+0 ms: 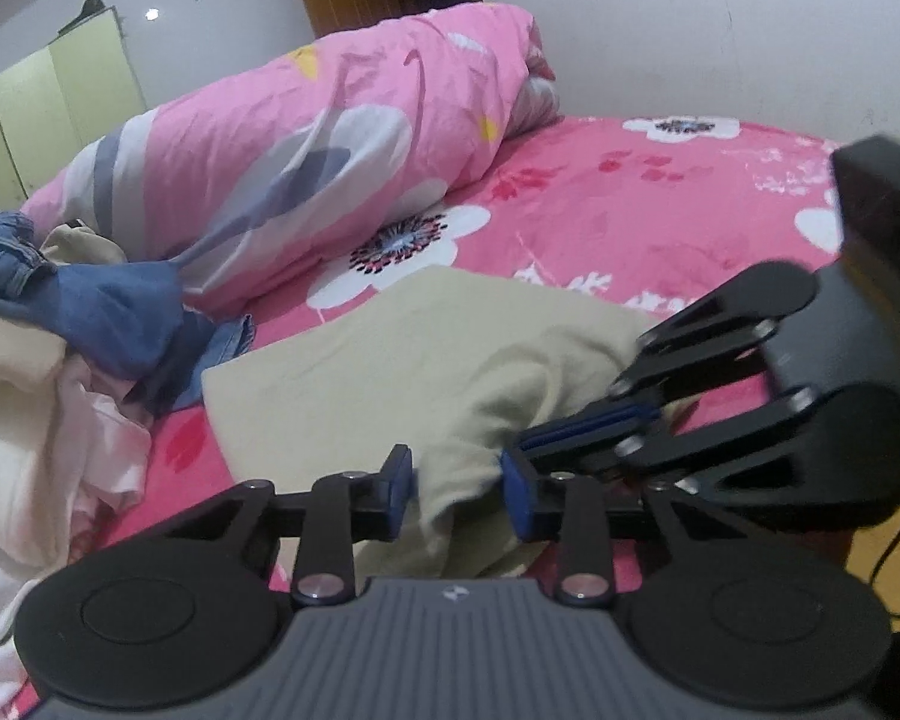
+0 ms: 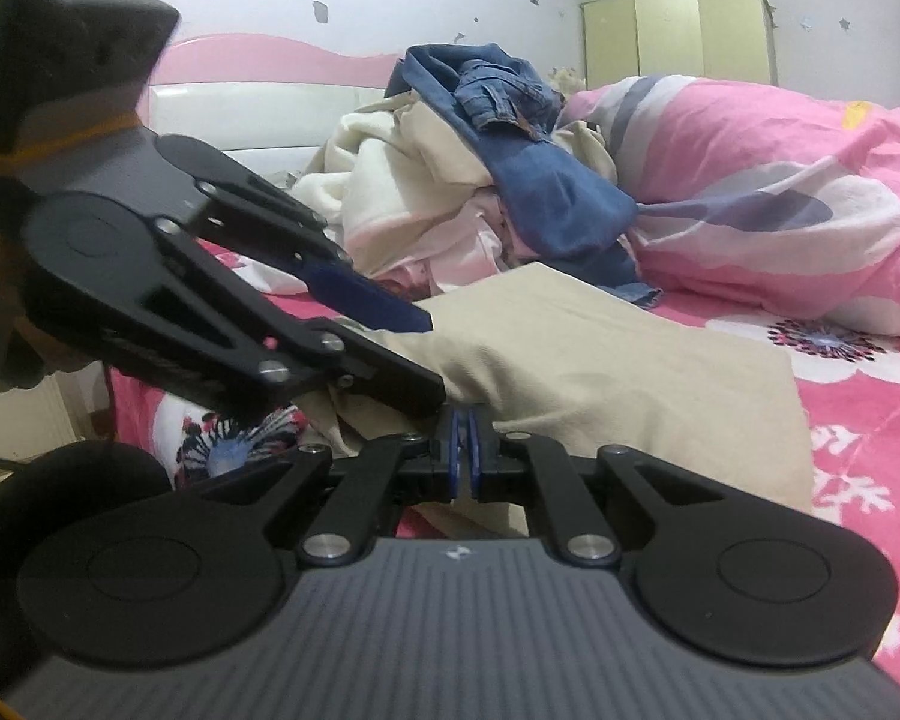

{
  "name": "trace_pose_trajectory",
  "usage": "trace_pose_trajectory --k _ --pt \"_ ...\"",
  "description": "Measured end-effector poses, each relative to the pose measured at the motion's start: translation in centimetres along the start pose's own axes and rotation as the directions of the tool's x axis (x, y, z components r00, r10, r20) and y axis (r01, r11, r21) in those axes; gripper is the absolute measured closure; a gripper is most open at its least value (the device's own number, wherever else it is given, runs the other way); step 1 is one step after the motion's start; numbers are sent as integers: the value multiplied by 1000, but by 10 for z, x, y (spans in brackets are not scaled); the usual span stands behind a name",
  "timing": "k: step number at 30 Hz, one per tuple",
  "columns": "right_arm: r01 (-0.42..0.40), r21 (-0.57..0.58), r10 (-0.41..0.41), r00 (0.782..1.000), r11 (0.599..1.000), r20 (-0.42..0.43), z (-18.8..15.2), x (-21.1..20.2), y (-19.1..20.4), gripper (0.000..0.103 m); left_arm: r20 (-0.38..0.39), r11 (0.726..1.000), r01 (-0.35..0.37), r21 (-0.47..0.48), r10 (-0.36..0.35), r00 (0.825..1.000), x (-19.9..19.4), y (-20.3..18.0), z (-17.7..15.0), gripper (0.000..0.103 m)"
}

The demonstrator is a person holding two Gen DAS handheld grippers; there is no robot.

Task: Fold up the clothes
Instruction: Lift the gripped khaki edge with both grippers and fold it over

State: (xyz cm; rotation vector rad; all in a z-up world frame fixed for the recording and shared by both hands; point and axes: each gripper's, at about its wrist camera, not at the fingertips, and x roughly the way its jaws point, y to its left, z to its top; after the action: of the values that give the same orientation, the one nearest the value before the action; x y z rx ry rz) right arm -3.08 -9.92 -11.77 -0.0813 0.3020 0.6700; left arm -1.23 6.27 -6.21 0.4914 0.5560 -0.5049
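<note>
The beige garment point(image 1: 390, 360) lies spread on the bed point(image 1: 660, 204), its far part flat on the pink flowered sheet and its near edge lifted off it where both claws meet it. The right claw point(image 2: 463, 456) has its blue pads pressed together on that near edge, so the cloth rises in a ridge from the pinch; held this way the hem can be carried over the flat part, which I judge is the point of the grip. The left claw point(image 1: 459, 489) stands spread, with a hanging fold of the garment between its pads, placed to take a second hold beside the right one, though no grip shows. Beyond the garment's far corner sits a heap of clothes point(image 2: 462, 180), denim on top of cream and white pieces. Next to that heap, further from the garment, lies a rolled pink quilt point(image 1: 330, 156).
</note>
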Motion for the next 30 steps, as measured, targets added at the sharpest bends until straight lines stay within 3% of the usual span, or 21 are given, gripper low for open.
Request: trace_pose_trajectory --k 7,15,18,22,24,26,30 --pt "38 10 -37 999 999 -24 2 -2 -3 100 43 995 -57 85 54 998 -2 -11 -3 88" --pt "139 -17 -139 990 990 -17 6 12 1 100 86 989 -91 113 82 993 -11 -18 -1 91" --pt "129 2 -129 991 992 -39 3 10 -2 98 82 985 -104 138 93 992 -8 -22 -5 91" --pt "-12 -51 10 999 999 -47 3 -19 -9 75 88 984 -102 148 90 992 -9 -21 -8 91" --pt "-21 -102 19 999 995 -28 11 -29 -15 64 94 982 -104 159 90 991 -10 -21 -9 91" --pt "-15 -155 15 1000 988 -3 21 -38 -21 47 99 980 -105 167 89 991 -10 -21 -9 91" --pt "-32 -347 16 999 937 -48 34 -20 -27 45 111 977 -111 181 92 990 -11 -22 -10 91"
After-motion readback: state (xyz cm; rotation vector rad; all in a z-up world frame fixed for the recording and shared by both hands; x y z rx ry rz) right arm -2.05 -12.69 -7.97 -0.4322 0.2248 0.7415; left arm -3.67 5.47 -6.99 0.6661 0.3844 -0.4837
